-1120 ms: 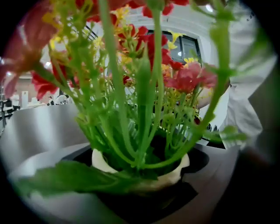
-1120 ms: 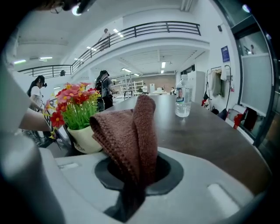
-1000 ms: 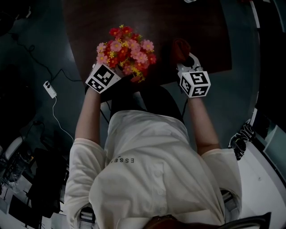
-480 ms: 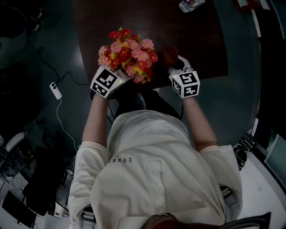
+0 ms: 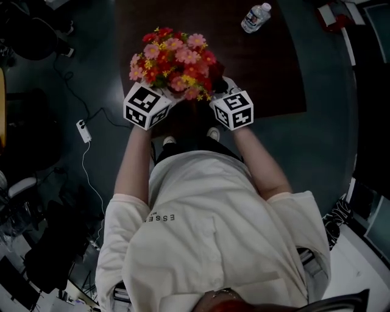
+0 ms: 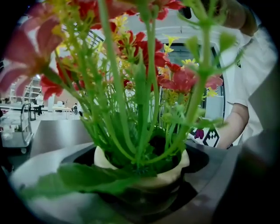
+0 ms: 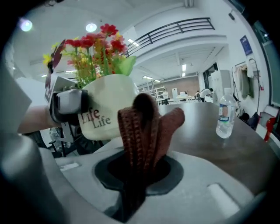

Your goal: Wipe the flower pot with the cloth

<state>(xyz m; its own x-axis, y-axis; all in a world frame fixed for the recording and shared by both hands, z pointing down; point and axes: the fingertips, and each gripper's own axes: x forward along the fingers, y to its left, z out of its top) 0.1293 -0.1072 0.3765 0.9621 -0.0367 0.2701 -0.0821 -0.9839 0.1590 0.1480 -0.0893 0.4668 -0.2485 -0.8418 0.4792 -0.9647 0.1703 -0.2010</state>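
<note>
The left gripper (image 5: 152,103) is clamped on the cream flower pot (image 7: 109,105) at the near edge of the dark table (image 5: 268,73). The right gripper (image 7: 135,175) is closed on the folded brown cloth (image 7: 144,131), which stands against the pot's side. Bare tabletop stretches beyond, with 1 water bottle (image 5: 255,17) well apart near the far edge. The head view shows only the flowers (image 5: 173,58) hiding the pot. The right gripper view shows its "Life" lettering.

Overhead plus close-ups at flower pot (image 7: 113,95)
</note>
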